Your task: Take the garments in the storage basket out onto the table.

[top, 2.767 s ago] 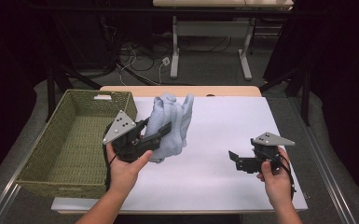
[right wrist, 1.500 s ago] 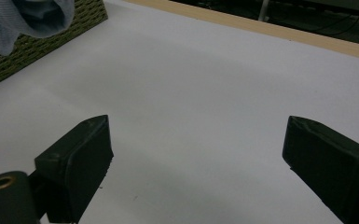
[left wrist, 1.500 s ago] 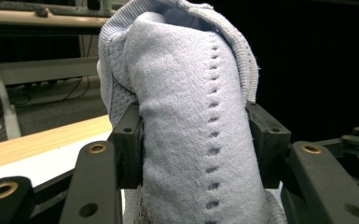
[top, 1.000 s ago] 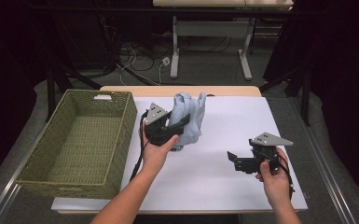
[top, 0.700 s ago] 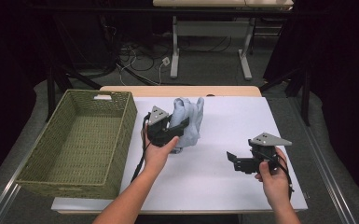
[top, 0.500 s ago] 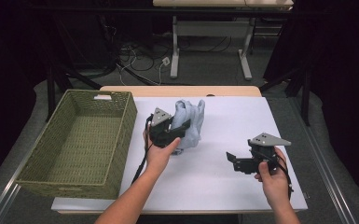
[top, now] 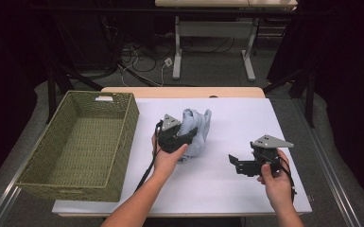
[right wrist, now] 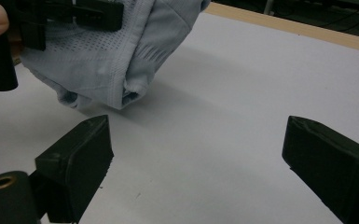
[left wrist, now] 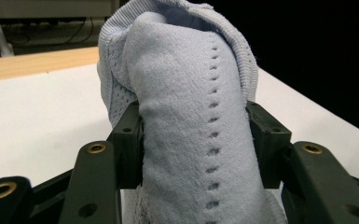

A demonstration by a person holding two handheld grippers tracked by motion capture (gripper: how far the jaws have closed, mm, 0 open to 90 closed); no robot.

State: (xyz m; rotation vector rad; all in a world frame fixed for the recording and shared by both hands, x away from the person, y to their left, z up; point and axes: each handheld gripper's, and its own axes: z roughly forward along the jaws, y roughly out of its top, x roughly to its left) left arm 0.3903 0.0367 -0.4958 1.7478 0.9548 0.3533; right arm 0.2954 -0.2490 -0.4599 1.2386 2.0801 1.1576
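A bunched pale blue knitted garment (top: 196, 131) hangs just above the middle of the white table (top: 231, 118), with my left gripper (top: 187, 134) shut on it. In the left gripper view the knit cloth (left wrist: 191, 121) bulges between both black jaws. My right gripper (top: 236, 164) stands open near the table's front right, jaws pointing left toward the garment and holding nothing. In the right gripper view the garment (right wrist: 107, 60) sits ahead at upper left, beyond that gripper's wide-apart fingertips (right wrist: 81, 154), with the other gripper clamped on it.
A woven green-tan basket (top: 82, 144) stands along the table's left side, a white tag at its far rim. Desk legs and cables lie on the floor beyond the table's wooden far edge (top: 184, 91).
My left gripper has carried the garment from beside the basket to the right, toward mid-table, and lowered it. The right gripper has barely moved.
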